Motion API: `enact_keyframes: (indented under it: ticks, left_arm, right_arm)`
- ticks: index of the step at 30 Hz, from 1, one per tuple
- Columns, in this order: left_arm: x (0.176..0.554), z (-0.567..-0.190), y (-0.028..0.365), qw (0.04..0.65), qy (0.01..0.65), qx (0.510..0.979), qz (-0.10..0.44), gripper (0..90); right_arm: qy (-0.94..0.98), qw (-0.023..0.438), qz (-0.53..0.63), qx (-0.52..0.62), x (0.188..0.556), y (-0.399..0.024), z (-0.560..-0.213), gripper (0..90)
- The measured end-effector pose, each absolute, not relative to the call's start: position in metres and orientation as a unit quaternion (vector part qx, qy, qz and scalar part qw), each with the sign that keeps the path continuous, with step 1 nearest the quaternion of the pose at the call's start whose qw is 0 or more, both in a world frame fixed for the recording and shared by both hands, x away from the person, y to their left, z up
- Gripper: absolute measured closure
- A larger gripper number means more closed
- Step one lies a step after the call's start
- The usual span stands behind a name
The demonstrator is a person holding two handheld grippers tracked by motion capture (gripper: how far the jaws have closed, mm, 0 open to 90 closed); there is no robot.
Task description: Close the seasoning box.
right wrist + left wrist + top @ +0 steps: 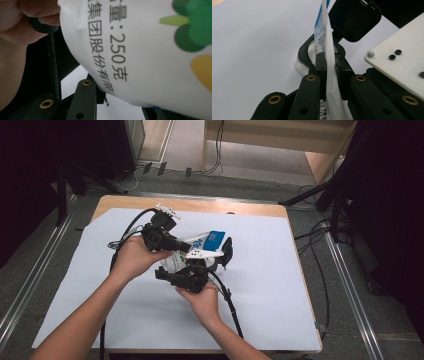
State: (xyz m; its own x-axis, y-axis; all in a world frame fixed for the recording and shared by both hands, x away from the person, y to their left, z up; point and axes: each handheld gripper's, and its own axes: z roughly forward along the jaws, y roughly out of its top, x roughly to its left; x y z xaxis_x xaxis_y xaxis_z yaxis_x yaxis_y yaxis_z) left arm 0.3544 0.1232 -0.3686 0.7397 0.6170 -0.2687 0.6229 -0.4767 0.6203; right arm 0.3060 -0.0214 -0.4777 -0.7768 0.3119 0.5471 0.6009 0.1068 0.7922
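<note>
White plastic pouch (150, 50) pressed close between right gripper (187, 276) jaws, left gripper (330, 66) clamped on its thin edge – both over white table sheet (280, 285)

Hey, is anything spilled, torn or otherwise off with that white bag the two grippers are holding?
Nothing stands out. The white bag is held over the white sheet, its thin edge pinched flat in the left hand-held gripper while its printed body sits in the right hand-held gripper. No spill or tear shows on the parts visible.
</note>
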Motion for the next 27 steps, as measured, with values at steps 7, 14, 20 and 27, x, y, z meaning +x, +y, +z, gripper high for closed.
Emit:
enact_keyframes:
  ticks: [7,14,20,27]
  left_arm:
    - [0.3543,-0.3671,0.1223,0.362,0.362,0.859,-0.003,83.9]
    - [0.3537,-0.3643,0.1215,0.359,0.356,0.863,0.001,83.4]
    - [0.3534,-0.3611,0.1204,0.356,0.353,0.865,0.003,83.3]
    - [0.3550,-0.3605,0.1194,0.357,0.355,0.864,0.002,83.3]
  right_arm:
    - [-0.731,0.125,-0.594,-0.311,0.3063,-0.0218,-0.4764,73.5]
    - [-0.728,0.131,-0.597,-0.310,0.3069,-0.0215,-0.4757,73.0]
    - [-0.729,0.134,-0.597,-0.308,0.3075,-0.0213,-0.4748,72.2]
    - [-0.727,0.136,-0.598,-0.308,0.3082,-0.0217,-0.4735,71.9]
